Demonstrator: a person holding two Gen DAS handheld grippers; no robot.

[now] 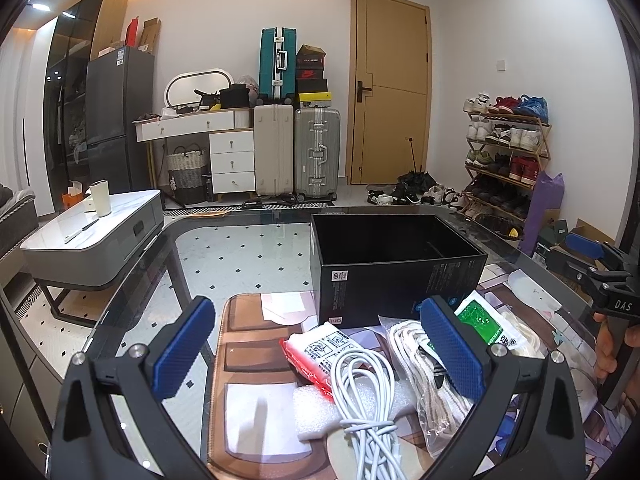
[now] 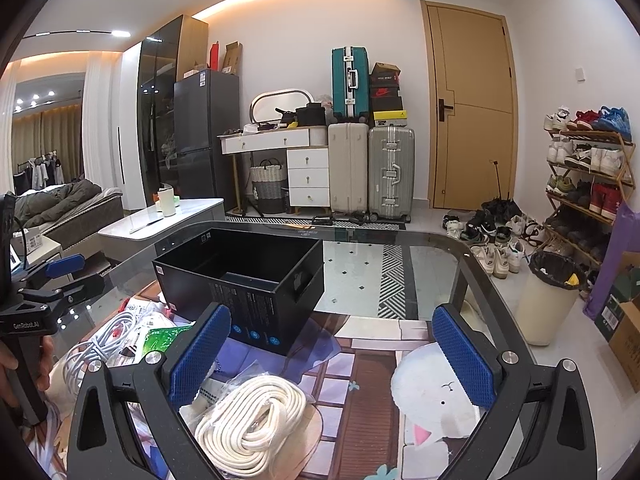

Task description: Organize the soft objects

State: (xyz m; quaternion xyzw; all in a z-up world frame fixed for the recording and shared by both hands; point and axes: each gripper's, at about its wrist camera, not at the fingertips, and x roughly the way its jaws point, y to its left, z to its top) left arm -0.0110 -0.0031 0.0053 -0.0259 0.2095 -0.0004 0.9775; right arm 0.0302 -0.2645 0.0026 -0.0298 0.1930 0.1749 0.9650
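An open black box [image 1: 400, 264] stands empty on the glass table [image 1: 224, 248]. In front of it lie a coiled white cable [image 1: 364, 392], a red-and-white packet [image 1: 320, 352], a white foam piece [image 1: 312, 412], a bagged cream rope [image 1: 416, 364] and a green packet [image 1: 484, 320]. My left gripper [image 1: 320, 348] hovers open over the cable and packet, holding nothing. My right gripper [image 2: 332, 360] is also open and holds nothing. A bagged coil of white rope [image 2: 256, 420] lies by its left pad [image 2: 200, 356]. The black box [image 2: 248, 280] sits ahead to its left.
A printed mat [image 2: 360, 400] lies under the glass. To the right on the floor stand a lined waste bin [image 2: 552, 296] and a shoe rack [image 2: 588, 184]. A low white coffee table [image 1: 96, 232] stands left. Suitcases [image 1: 316, 152] line the far wall. A hand [image 1: 612, 352] holds the right gripper's handle.
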